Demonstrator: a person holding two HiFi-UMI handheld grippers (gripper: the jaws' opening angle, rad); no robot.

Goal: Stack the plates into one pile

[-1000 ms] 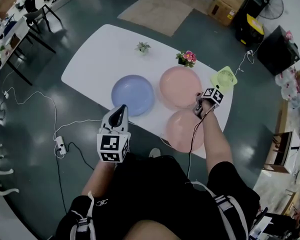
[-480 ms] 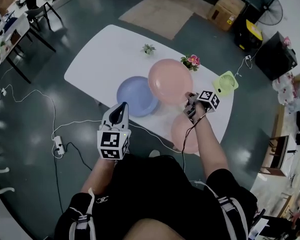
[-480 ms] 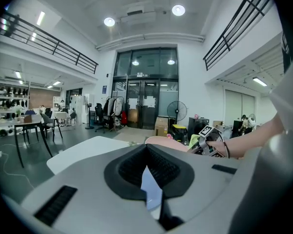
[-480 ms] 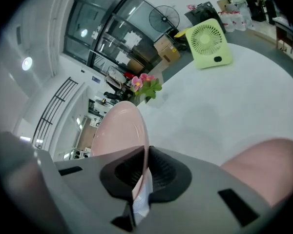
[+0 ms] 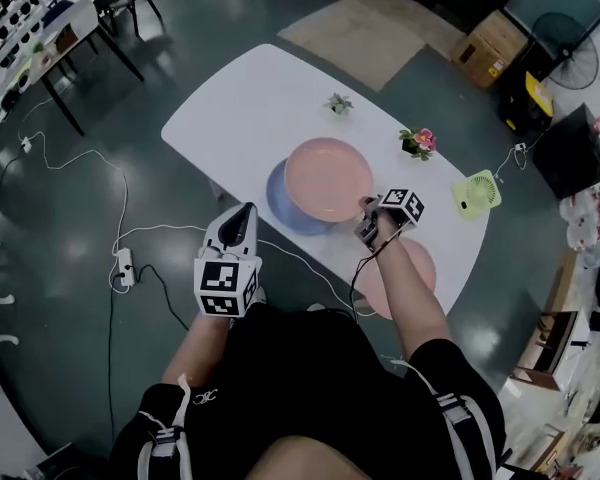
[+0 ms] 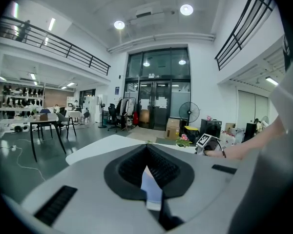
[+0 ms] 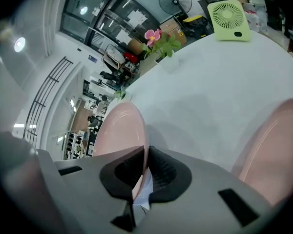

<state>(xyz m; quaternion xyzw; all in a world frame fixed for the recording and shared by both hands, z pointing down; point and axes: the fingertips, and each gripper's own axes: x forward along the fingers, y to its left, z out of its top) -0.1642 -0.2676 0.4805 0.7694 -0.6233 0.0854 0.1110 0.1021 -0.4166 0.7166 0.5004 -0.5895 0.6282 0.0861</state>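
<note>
Two of three plates nearly met: my right hand-held gripper (image 5: 363, 210) clenched the rim of one pink plate (image 5: 327, 178), held over the blue plate (image 5: 277, 200) mid-table (image 5: 230, 103); the other pink plate (image 5: 422, 266) lay at its four o'clock, unstacked; my left hand-held gripper (image 5: 244, 214) hung closed, empty.
</note>
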